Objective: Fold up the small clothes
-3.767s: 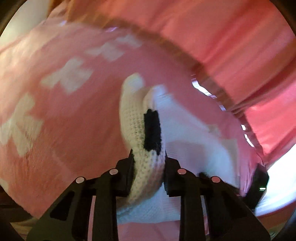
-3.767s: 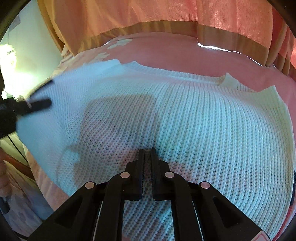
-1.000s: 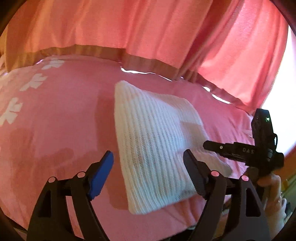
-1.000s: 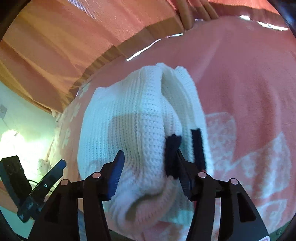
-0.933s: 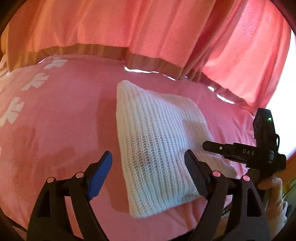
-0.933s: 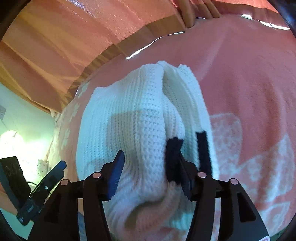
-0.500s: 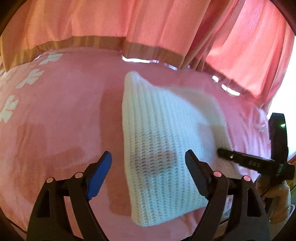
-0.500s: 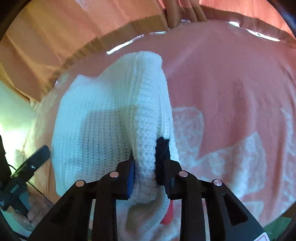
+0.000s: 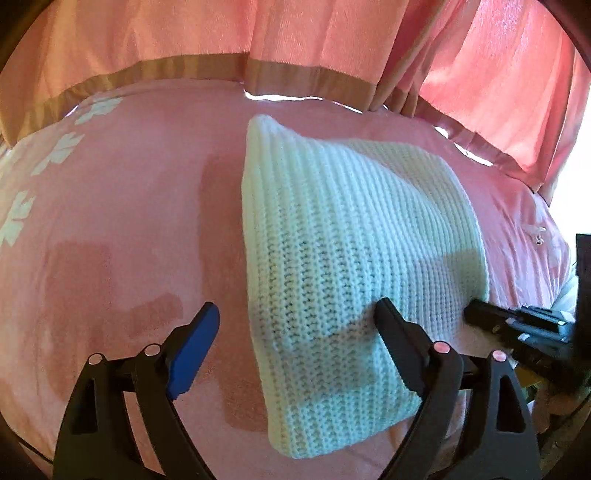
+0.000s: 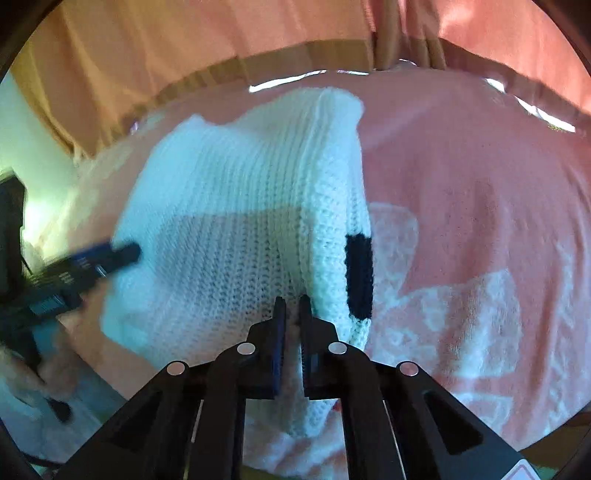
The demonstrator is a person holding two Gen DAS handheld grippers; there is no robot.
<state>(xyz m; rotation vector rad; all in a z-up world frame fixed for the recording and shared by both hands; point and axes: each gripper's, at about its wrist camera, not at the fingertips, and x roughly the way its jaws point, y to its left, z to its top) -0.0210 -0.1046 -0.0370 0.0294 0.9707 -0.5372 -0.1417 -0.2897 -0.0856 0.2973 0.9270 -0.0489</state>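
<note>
Left gripper [image 9: 295, 328] hovers with jaws spread wide — right gripper [image 10: 290, 308] has its jaws pinched nearly together.

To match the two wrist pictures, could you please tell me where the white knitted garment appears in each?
Left wrist: white knitted garment lies right of centre, beyond the open left claw.
Right wrist: centre-left, edge pinched in the right claw.
Shared landmark: pink curtain behind.
</note>
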